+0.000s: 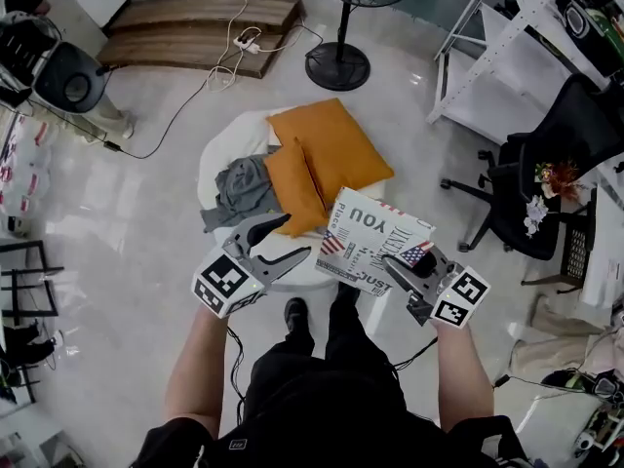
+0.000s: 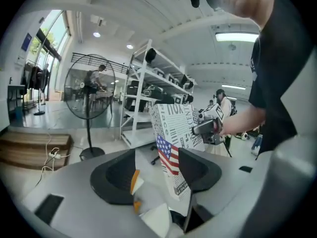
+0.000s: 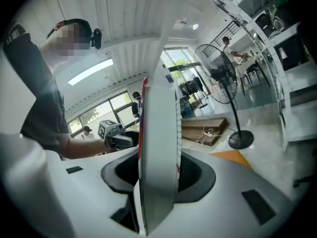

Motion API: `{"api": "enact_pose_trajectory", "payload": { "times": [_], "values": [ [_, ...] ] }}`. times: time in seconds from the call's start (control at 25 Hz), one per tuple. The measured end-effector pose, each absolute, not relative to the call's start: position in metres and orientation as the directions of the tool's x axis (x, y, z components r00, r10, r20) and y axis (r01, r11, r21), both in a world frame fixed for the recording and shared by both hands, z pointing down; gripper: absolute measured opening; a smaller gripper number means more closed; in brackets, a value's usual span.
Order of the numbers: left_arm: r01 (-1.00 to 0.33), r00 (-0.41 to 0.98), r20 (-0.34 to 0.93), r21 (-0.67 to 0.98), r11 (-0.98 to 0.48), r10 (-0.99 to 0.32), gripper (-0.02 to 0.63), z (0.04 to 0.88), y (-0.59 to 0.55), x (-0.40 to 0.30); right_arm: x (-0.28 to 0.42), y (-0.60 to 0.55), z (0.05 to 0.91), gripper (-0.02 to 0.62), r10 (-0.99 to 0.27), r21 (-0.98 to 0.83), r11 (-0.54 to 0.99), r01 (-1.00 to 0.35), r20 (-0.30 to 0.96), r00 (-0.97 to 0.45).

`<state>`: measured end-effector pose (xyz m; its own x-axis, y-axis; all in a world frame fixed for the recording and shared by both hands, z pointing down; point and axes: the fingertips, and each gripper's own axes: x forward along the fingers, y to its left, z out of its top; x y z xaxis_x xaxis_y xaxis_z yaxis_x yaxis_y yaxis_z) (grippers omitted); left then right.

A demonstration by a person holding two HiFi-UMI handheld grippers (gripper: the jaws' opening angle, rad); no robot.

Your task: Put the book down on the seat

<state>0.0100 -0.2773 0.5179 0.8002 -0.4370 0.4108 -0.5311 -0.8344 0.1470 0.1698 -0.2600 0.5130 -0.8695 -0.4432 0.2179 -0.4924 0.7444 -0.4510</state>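
Observation:
The book (image 1: 375,242), white with black print and a small flag, hangs in the air over the near edge of the round white seat (image 1: 219,154). My right gripper (image 1: 405,261) is shut on its right side; in the right gripper view the book (image 3: 158,148) fills the gap between the jaws edge-on. My left gripper (image 1: 297,235) stands open at the book's left edge. In the left gripper view the book's corner (image 2: 173,138) lies between the wide jaws, close to the right one, with a gap on the left.
Two orange cushions (image 1: 331,149) and a grey cloth (image 1: 239,188) lie on the seat. A standing fan (image 1: 337,61) is behind it, with a wooden platform (image 1: 195,27) and cables. A white rack (image 1: 507,57) and black office chair (image 1: 546,183) stand at right.

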Motion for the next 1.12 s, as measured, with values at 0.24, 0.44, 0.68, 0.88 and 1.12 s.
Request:
{"api": "enact_pose_trajectory", "payload": {
  "times": [0.24,0.44,0.68,0.88,1.12],
  "values": [
    [-0.635,0.728,0.436,0.138,-0.76,-0.53,0.259,0.588,-0.283,-0.006,0.184,-0.274,0.597,0.179,-0.51,-0.549,0.595,-0.587,0.307,-0.804],
    [-0.677,0.705,0.435,0.175,-0.715,-0.56,0.259,0.629,-0.302,-0.005,0.19,-0.295,0.663,0.179,-0.508,-0.624,0.472,-0.622,0.384,-0.771],
    [-0.737,0.649,0.445,0.167,-0.655,-0.617,0.212,0.674,-0.297,-0.011,0.197,-0.302,0.746,0.179,-0.528,-0.689,0.319,-0.651,0.442,-0.725],
    [-0.758,0.63,0.472,0.202,-0.62,-0.616,0.181,0.731,-0.3,-0.014,0.195,-0.313,0.816,0.179,-0.521,-0.706,0.254,-0.661,0.475,-0.709],
    [-0.768,0.623,0.496,0.239,-0.594,-0.605,0.172,0.79,-0.302,-0.009,0.203,-0.316,0.906,0.178,-0.526,-0.727,0.096,-0.68,0.543,-0.654]
  ]
}}
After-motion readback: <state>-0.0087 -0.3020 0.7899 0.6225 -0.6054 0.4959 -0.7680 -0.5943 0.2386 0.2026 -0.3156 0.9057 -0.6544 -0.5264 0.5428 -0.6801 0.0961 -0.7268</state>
